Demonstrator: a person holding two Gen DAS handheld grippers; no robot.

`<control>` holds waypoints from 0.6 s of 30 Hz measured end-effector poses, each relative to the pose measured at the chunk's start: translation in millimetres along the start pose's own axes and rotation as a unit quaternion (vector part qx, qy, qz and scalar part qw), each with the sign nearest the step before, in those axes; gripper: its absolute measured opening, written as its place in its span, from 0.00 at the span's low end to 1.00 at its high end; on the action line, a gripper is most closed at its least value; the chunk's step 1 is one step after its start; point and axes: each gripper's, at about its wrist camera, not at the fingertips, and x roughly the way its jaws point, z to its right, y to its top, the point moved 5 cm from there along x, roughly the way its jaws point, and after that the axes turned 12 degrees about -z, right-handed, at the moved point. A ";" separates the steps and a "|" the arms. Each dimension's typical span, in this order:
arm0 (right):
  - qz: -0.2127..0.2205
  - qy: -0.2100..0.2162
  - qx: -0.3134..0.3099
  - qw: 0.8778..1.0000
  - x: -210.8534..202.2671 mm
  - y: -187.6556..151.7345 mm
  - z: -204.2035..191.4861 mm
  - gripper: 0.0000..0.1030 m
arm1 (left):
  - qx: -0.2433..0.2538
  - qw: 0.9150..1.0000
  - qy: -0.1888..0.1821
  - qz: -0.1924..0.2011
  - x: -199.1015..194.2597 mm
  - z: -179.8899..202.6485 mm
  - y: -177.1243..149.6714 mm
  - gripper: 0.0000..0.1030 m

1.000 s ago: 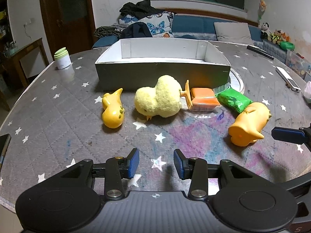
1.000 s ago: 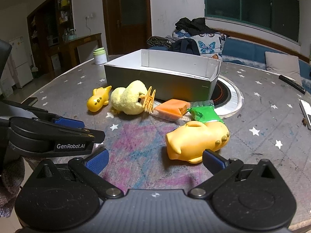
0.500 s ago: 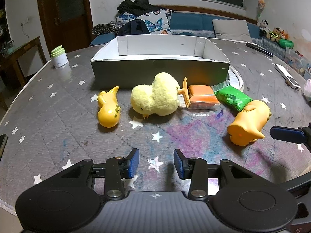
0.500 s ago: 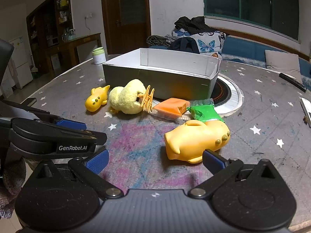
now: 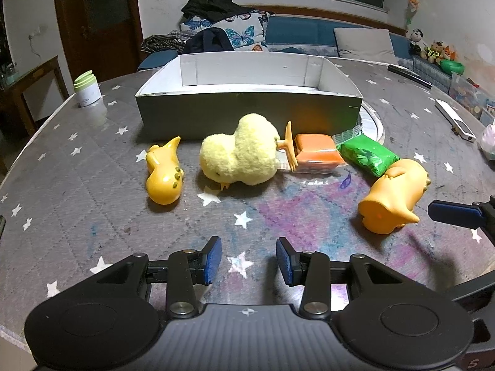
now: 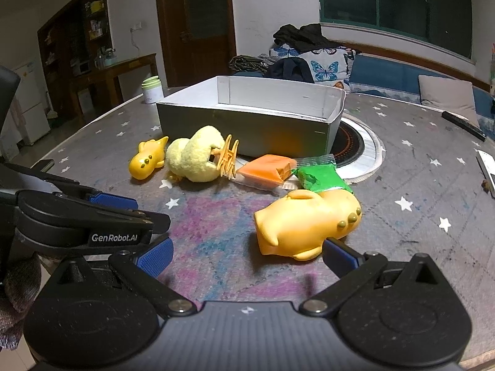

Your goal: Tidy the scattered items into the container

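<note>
Right gripper (image 6: 247,255) is spreading wide around the big orange toy (image 6: 306,225) at 12 o'clock, probably for grasping; left gripper (image 5: 248,261) is hanging parted, empty.

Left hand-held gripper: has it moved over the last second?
Yes. The left hand-held gripper has risen and tilted down: the grey box sits lower in its view and shows more of its inside.

The left gripper (image 5: 248,261) is being held low over the table (image 5: 77,210), its blue pads parted with nothing between them. Ahead, a small yellow toy (image 5: 164,175), a fluffy chick (image 5: 239,156), an orange packet (image 5: 317,152), a green packet (image 5: 368,156) and a larger yellow toy (image 5: 394,198) are lying in a row before the grey box (image 5: 247,114). One pad of the right gripper (image 5: 454,213) is showing at the right edge.
</note>
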 end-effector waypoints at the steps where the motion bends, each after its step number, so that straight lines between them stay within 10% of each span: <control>1: 0.000 0.000 0.001 1.000 0.4 0.1 0.7 1.00 | 0.000 1.000 0.000 0.000 0.3 0.1 0.4 0.41; 18: -0.006 -0.004 0.012 1.000 6.4 2.3 9.3 1.00 | 0.004 1.000 -0.009 -0.008 7.0 3.6 8.3 0.41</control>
